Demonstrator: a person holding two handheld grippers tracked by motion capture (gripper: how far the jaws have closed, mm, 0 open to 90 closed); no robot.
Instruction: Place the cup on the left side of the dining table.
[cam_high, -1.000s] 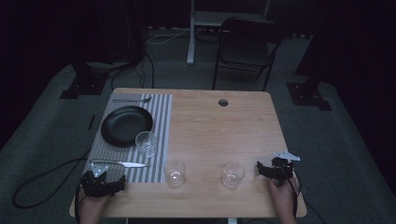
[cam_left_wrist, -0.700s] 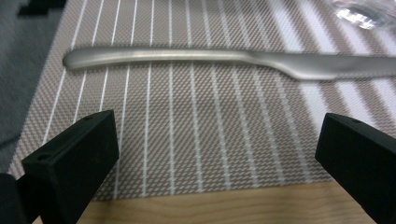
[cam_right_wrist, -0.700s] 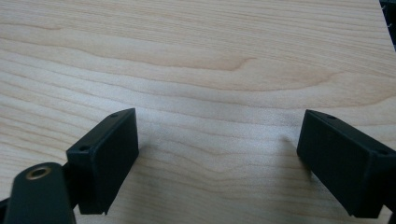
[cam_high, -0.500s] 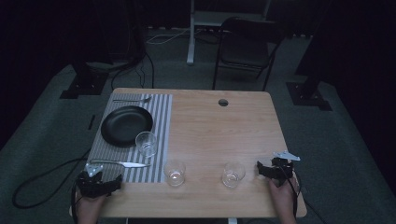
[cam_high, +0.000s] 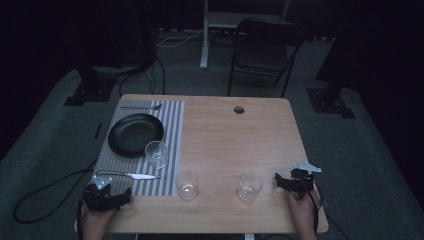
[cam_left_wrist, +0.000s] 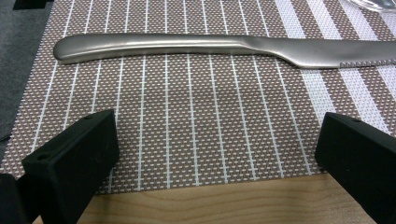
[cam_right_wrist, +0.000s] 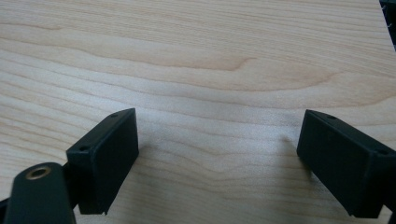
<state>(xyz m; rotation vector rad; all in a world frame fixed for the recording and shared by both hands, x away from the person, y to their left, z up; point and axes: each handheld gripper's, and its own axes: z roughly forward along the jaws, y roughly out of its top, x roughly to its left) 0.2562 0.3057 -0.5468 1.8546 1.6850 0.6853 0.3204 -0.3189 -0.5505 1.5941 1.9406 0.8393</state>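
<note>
A steel table knife (cam_left_wrist: 219, 46) lies crosswise on the striped placemat (cam_left_wrist: 201, 121), just ahead of my left gripper (cam_left_wrist: 217, 149). That gripper is open and holds nothing, low over the mat's near edge. In the high view the left gripper (cam_high: 107, 195) is at the table's front left corner, behind the knife (cam_high: 131, 175). My right gripper (cam_high: 292, 181) rests near the front right edge, right of a clear glass (cam_high: 249, 186). The right gripper (cam_right_wrist: 210, 149) is open over bare wood.
The placemat (cam_high: 172, 125) carries a black plate (cam_high: 135, 134), a fork (cam_high: 141, 106) at its far end and a glass (cam_high: 157, 154). Another glass (cam_high: 187, 184) stands at the front middle of the wooden table (cam_high: 235, 145). A chair (cam_high: 265, 45) stands beyond the table.
The left gripper has shifted a little sideways at the front left corner. The right gripper and the tableware have stayed put.
</note>
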